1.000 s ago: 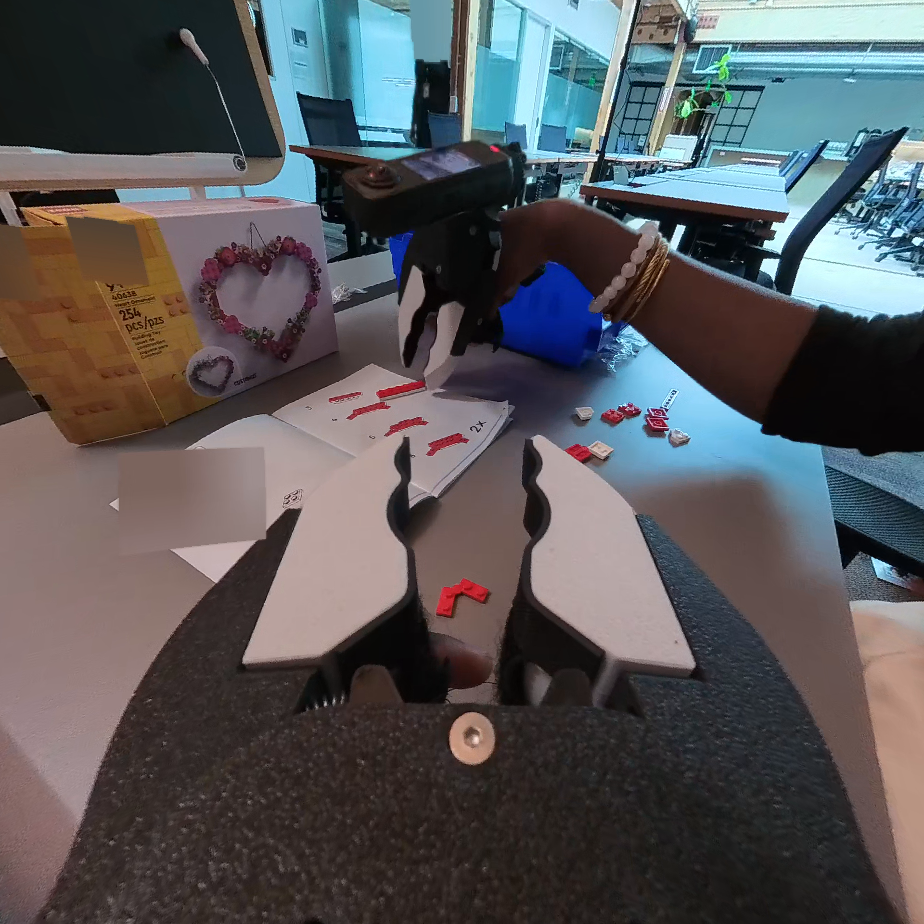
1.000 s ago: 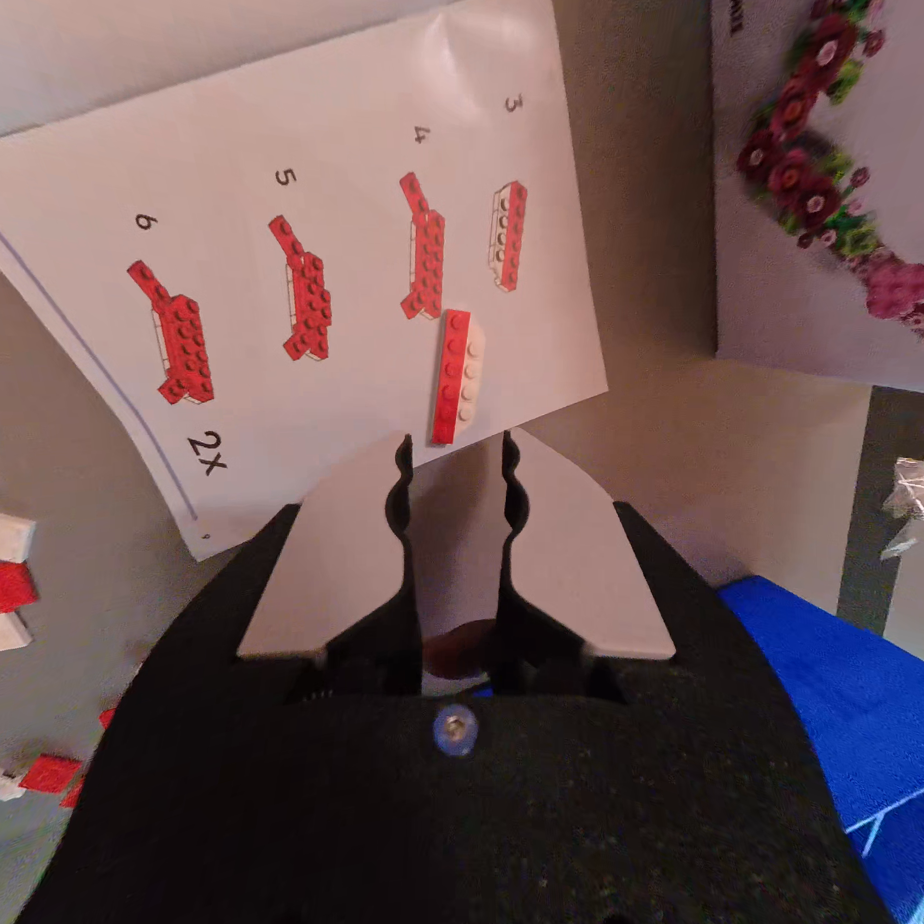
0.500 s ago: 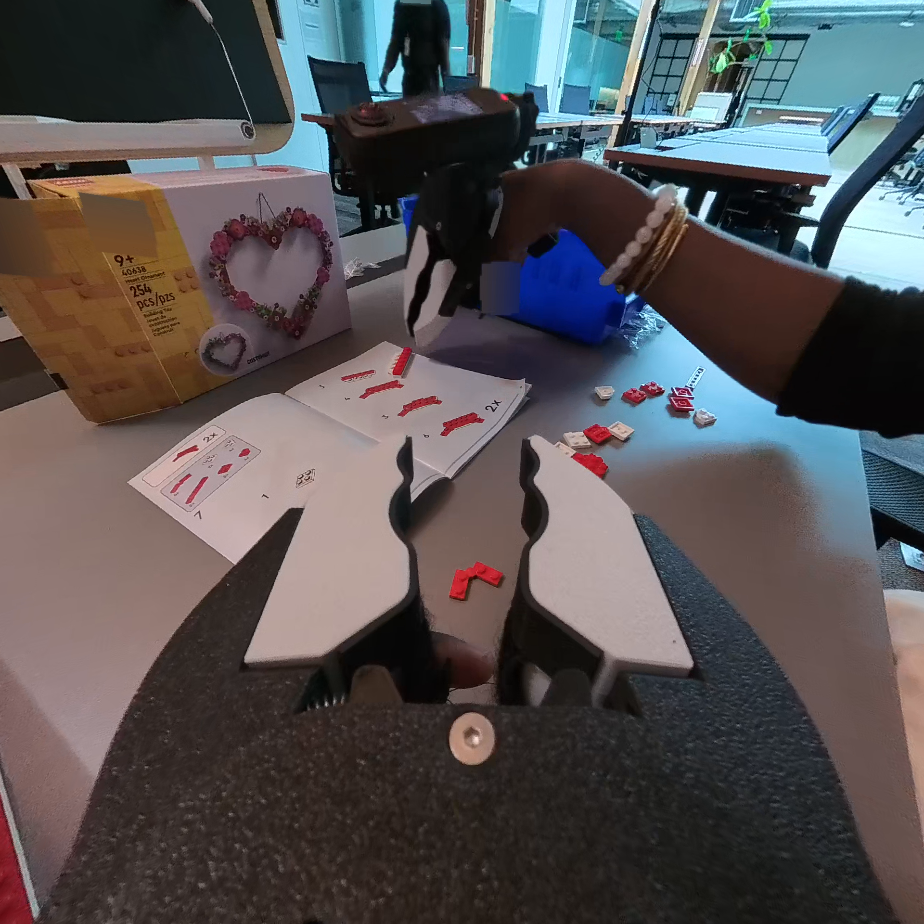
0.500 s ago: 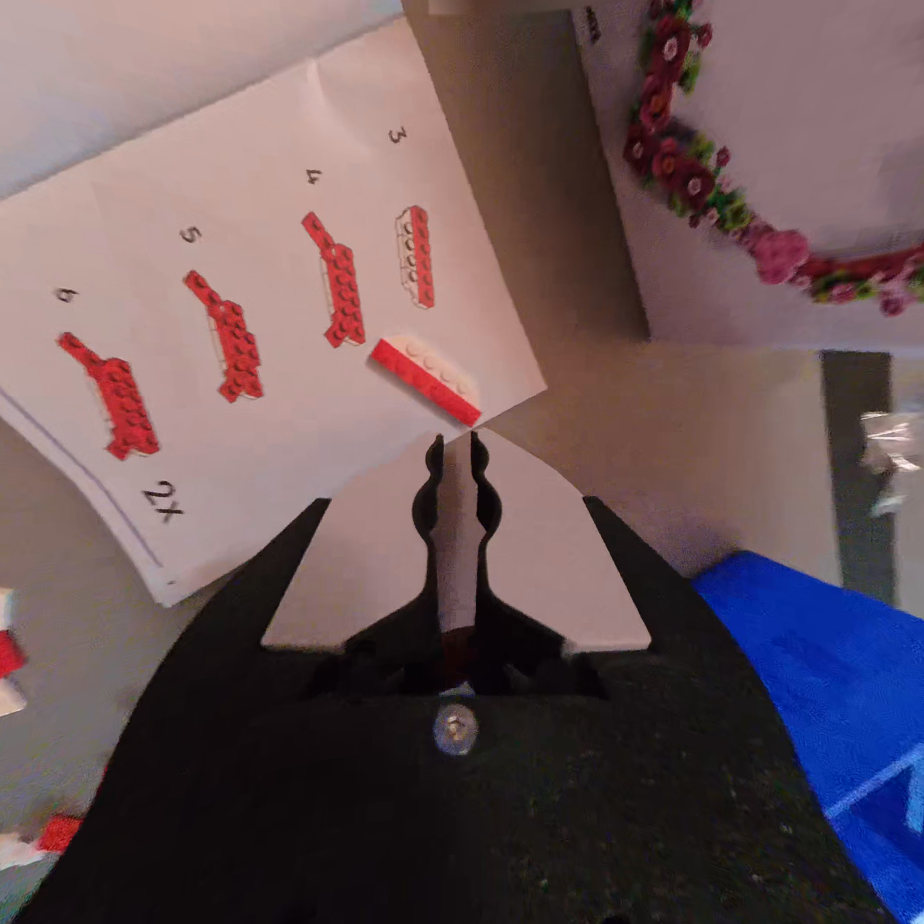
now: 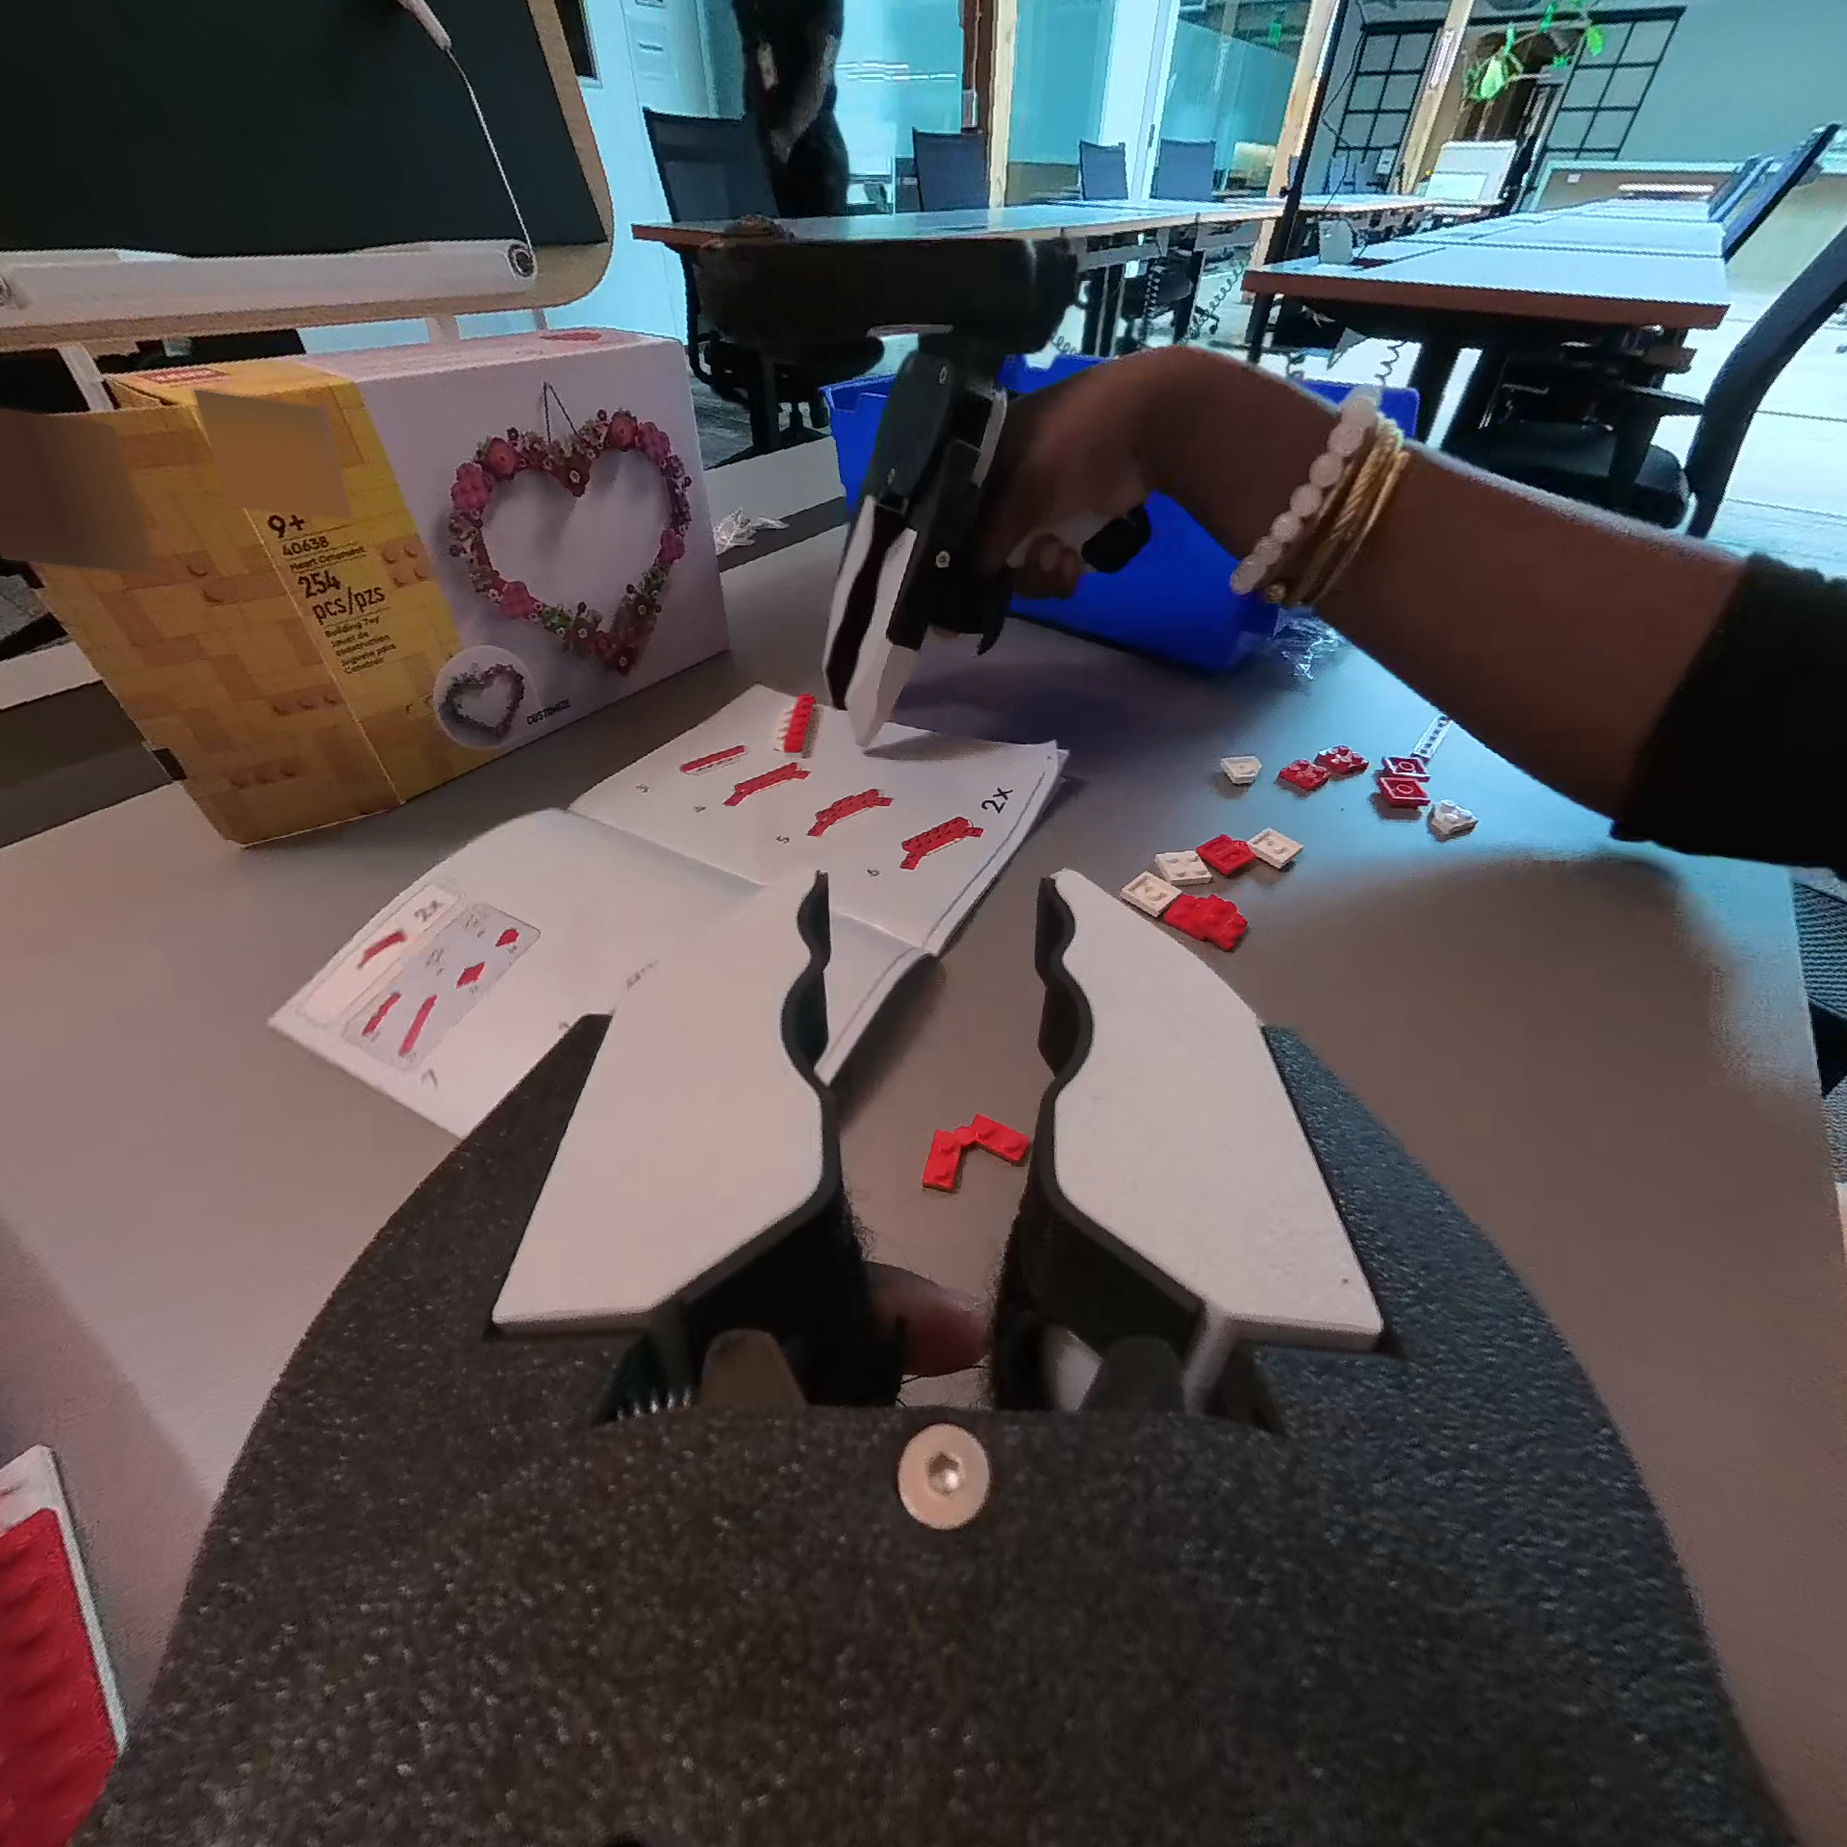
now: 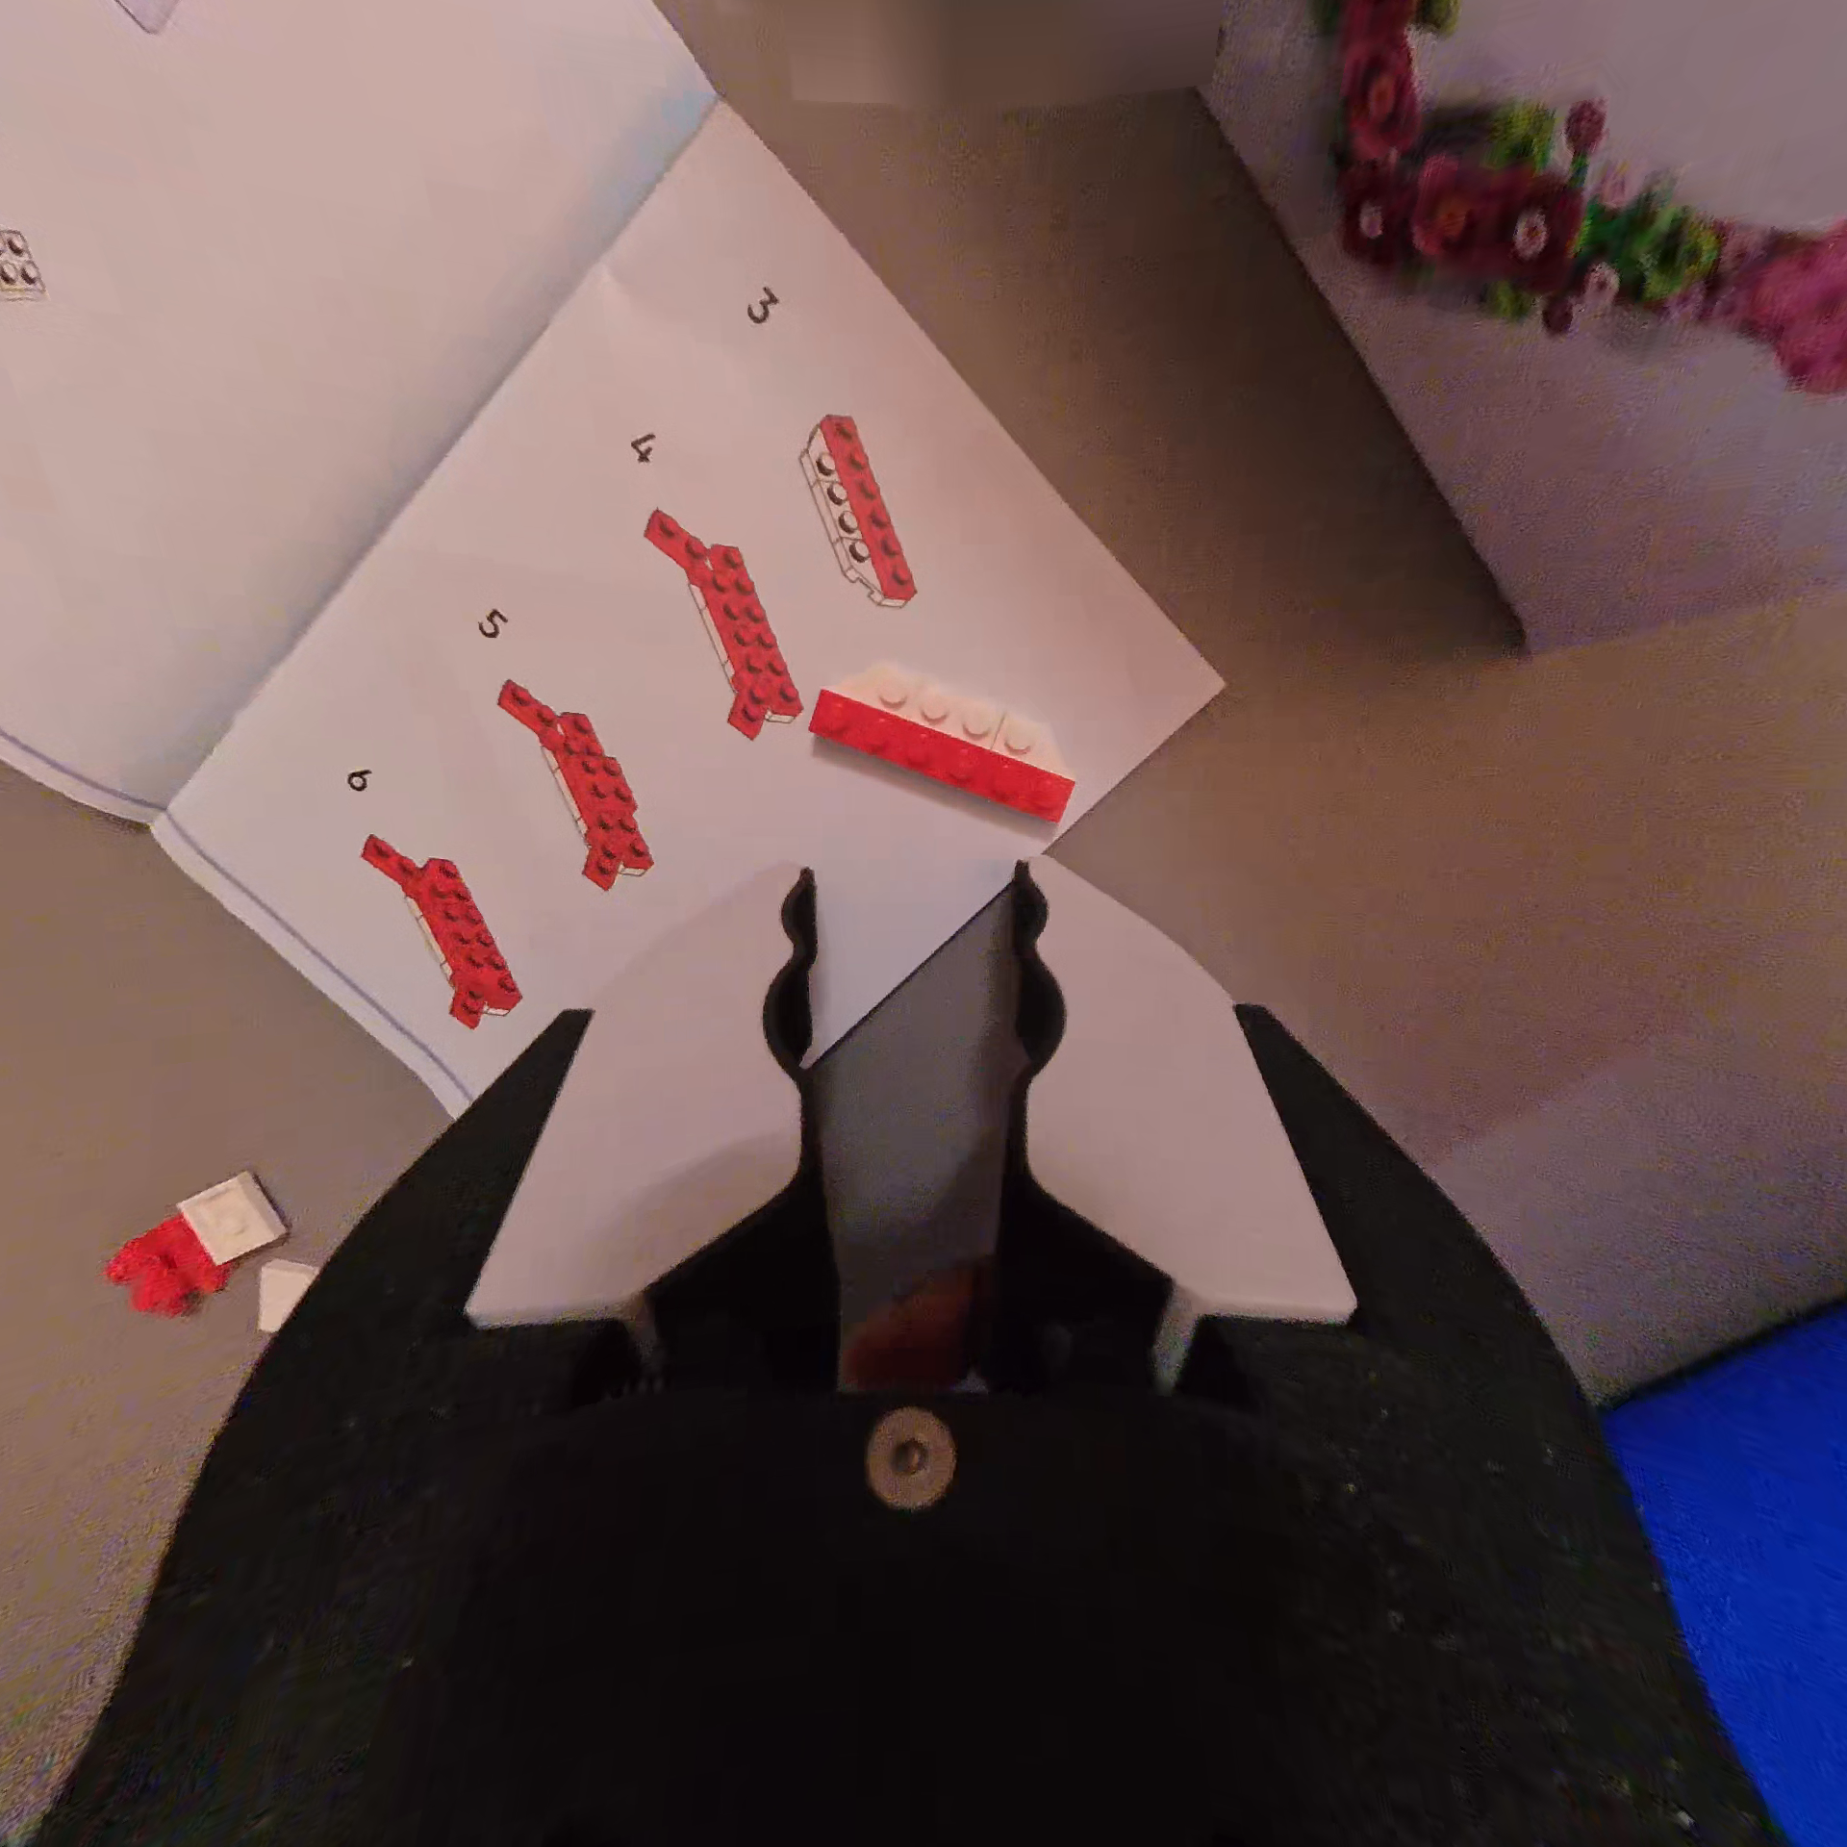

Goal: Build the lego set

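A short red and white brick assembly (image 6: 939, 740) lies flat on the far corner of the open instruction booklet (image 6: 600, 400), just ahead of my right gripper (image 6: 912, 880). That gripper is open and empty, with its tips just above the page. In the left wrist view the assembly (image 5: 797, 722) sits beside the right gripper (image 5: 868, 725). My left gripper (image 5: 929, 890) is open and empty above the grey table. A small red angled plate (image 5: 974, 1149) lies on the table between its fingers.
The set's box (image 5: 400, 560) stands at the back left and a blue bin (image 5: 1179, 600) behind the right hand. Loose red and white plates (image 5: 1209, 885) lie right of the booklet, with more farther right (image 5: 1349, 780). A red object (image 5: 40, 1649) sits at the near left edge. There is about 25 cm between the tips of the two grippers.
The right gripper narrowed, then opened again, and moved closer to the page. The assembly turned on the page and now lies crosswise to the fingers. The left gripper's view shifted slightly.
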Available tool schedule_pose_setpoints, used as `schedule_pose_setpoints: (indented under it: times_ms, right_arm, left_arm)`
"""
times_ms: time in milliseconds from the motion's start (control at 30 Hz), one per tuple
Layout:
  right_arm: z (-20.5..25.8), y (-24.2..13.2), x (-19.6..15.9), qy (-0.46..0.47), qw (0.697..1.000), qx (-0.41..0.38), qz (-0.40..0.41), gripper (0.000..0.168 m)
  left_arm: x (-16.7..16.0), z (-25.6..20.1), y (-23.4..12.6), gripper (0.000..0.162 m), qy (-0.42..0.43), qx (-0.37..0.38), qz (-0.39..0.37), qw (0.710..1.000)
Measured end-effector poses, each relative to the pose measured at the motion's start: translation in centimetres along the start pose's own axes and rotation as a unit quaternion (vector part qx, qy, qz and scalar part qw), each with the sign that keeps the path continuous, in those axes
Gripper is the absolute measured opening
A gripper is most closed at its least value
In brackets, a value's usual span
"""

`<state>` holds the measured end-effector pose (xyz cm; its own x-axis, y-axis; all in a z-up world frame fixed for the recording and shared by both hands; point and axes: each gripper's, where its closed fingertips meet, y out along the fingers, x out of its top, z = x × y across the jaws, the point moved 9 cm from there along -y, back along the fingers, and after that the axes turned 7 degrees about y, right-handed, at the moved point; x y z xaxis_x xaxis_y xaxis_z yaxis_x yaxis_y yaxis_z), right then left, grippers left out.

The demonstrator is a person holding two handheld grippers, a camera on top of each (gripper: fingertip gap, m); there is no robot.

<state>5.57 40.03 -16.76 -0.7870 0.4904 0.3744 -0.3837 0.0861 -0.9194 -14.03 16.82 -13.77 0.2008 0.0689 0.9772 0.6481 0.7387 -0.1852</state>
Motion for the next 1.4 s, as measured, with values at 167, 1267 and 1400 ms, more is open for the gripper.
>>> schedule_pose_setpoints:
  times_ms: [167,1267,1400]
  right_arm:
    - [-1.3,0.3,1.6,-0.016,0.999,-0.002,-0.049,0.036]
    - [0.1,0.5,3.3,-0.323,0.939,-0.032,0.114,0.018]
    - [0.0,0.5,3.0,-0.295,0.948,0.002,0.116,0.018]
  left_arm:
    - [-0.1,0.2,0.0,0.039,-0.001,0.004,0.002,1.000]
    - [-1.7,-0.3,1.1,0.040,0.028,-0.008,0.106,0.994]
    - [-1.7,-0.3,1.1,0.040,0.028,-0.009,0.106,0.994]
